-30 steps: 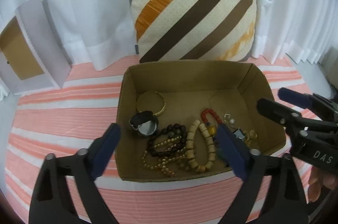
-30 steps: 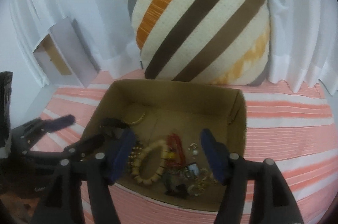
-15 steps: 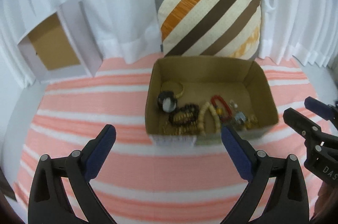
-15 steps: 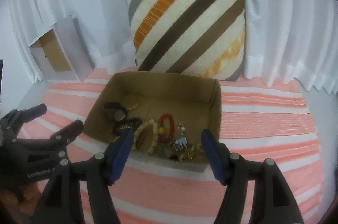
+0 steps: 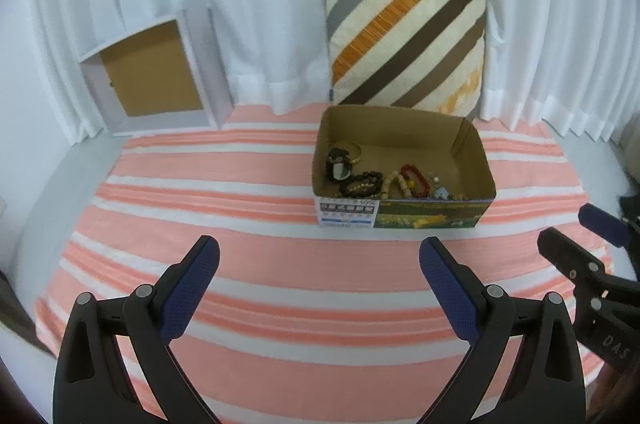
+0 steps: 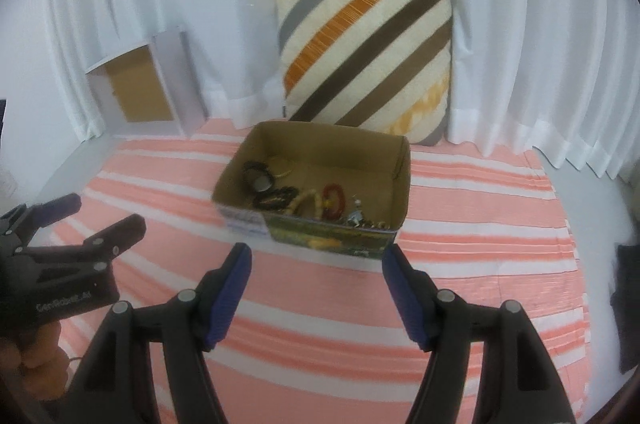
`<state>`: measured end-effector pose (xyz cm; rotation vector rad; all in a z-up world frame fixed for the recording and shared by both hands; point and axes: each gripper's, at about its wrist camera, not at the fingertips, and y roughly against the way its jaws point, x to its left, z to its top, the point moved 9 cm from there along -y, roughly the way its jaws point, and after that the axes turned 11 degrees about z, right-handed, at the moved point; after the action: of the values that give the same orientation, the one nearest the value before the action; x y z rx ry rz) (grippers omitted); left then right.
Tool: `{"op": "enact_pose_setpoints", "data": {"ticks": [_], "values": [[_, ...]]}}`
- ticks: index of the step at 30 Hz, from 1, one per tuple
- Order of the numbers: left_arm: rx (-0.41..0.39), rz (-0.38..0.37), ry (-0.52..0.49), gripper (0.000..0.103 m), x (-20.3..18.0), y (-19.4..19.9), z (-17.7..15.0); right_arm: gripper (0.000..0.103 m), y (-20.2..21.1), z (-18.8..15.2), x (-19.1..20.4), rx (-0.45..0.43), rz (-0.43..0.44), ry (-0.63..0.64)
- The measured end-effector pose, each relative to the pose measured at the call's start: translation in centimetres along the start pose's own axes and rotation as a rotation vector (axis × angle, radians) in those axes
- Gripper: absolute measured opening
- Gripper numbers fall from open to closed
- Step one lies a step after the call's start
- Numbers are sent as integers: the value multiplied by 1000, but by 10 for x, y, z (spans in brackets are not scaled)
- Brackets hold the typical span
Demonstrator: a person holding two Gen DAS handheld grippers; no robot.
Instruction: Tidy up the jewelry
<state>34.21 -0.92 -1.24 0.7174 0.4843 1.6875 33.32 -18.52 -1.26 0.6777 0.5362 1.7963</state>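
Observation:
An open cardboard box (image 5: 472,159) (image 6: 404,175) stands on the striped cloth and holds jewelry: a black watch (image 5: 339,165) (image 6: 259,179), a gold bangle (image 5: 356,149), dark bead bracelets (image 5: 360,185) (image 6: 278,197), a pale wooden bead bracelet (image 5: 396,185), a red bead bracelet (image 5: 414,173) (image 6: 334,197) and small trinkets (image 5: 442,191). My left gripper (image 5: 319,258) is open and empty, well in front of the box. My right gripper (image 6: 316,266) is open and empty, just short of the box's front wall; it also shows at the right edge of the left wrist view (image 5: 580,228).
A pink and white striped cloth (image 5: 240,207) covers the surface. A striped cushion (image 5: 404,39) leans on the white curtain behind the box. A white box with a brown inside (image 5: 156,71) stands open at the back left.
Both grippers have pulled back and up from above the box; the box now sits farther away. Both stay open and empty. The jewelry has not moved.

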Motion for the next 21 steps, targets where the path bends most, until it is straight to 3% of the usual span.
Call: {"op": "enact_pose_setpoints", "data": {"ticks": [12, 21], "values": [[-24, -7, 17, 100, 10, 43, -8, 69, 46, -5, 26, -43, 3, 33], [-24, 8, 18, 100, 10, 43, -9, 69, 50, -6, 22, -48, -16, 31]]}}
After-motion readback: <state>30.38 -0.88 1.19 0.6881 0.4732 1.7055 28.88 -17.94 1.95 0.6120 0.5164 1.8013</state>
